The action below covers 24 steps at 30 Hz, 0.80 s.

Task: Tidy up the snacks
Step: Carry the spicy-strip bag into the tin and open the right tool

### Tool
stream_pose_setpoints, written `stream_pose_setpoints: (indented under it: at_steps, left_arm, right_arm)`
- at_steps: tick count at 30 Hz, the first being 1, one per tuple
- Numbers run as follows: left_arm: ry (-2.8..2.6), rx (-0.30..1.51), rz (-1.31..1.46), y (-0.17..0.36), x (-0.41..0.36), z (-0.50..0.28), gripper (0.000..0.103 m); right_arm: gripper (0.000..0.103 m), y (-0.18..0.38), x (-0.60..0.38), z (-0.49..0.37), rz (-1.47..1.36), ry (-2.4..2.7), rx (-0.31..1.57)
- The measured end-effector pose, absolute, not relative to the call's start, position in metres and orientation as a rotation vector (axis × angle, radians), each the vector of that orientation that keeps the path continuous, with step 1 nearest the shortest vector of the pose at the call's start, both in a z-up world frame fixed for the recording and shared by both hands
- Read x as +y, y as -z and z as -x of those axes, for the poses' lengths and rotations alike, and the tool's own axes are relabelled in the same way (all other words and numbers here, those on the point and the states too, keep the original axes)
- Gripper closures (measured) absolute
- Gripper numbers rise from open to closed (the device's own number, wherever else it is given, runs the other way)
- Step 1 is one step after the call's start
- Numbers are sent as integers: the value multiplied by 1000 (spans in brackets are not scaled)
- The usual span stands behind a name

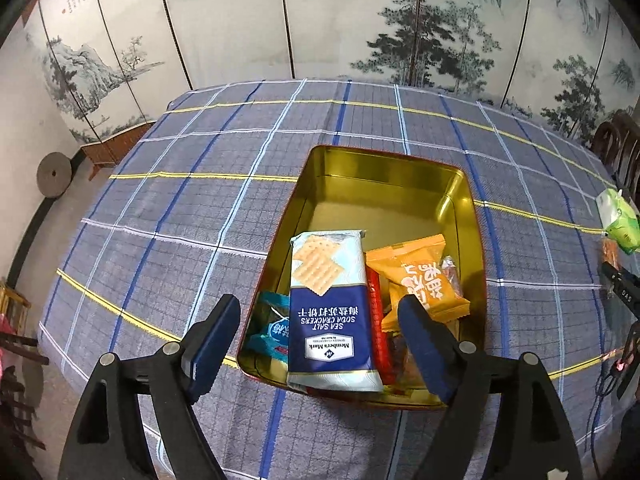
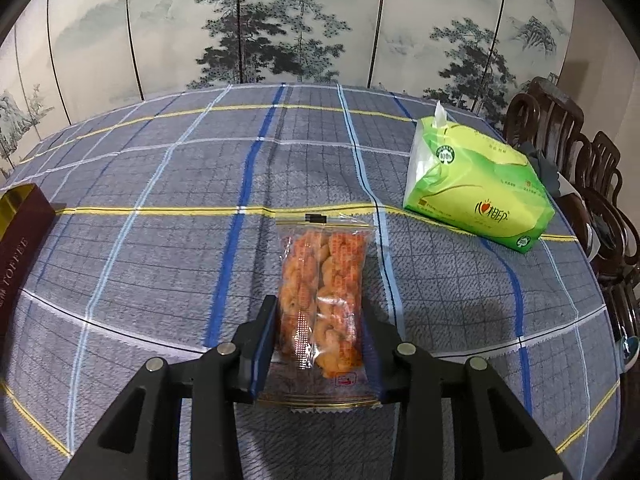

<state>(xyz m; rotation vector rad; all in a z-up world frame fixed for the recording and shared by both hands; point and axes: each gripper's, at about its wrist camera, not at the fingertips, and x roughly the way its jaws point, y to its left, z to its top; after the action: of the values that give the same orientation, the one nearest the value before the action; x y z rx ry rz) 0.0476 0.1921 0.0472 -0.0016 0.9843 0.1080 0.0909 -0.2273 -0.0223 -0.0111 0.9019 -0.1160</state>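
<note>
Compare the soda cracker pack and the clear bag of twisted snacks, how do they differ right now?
The soda cracker pack lies in the gold tin; the clear snack bag is outside it, over the tablecloth. The cracker pack is opaque blue and white; the bag shows orange twists. Open left tongs grip nothing; right tongs clamp the bag. Both are sealed snacks.
</note>
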Motion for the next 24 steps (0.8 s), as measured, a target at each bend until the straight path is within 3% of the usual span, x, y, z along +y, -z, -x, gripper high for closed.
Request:
stream_pose_setpoints:
  at_steps: [24]
  left_arm:
    - [-184, 947, 13, -54, 218, -15, 21]
  right_arm:
    - [65, -40, -65, -67, 40, -252, 871]
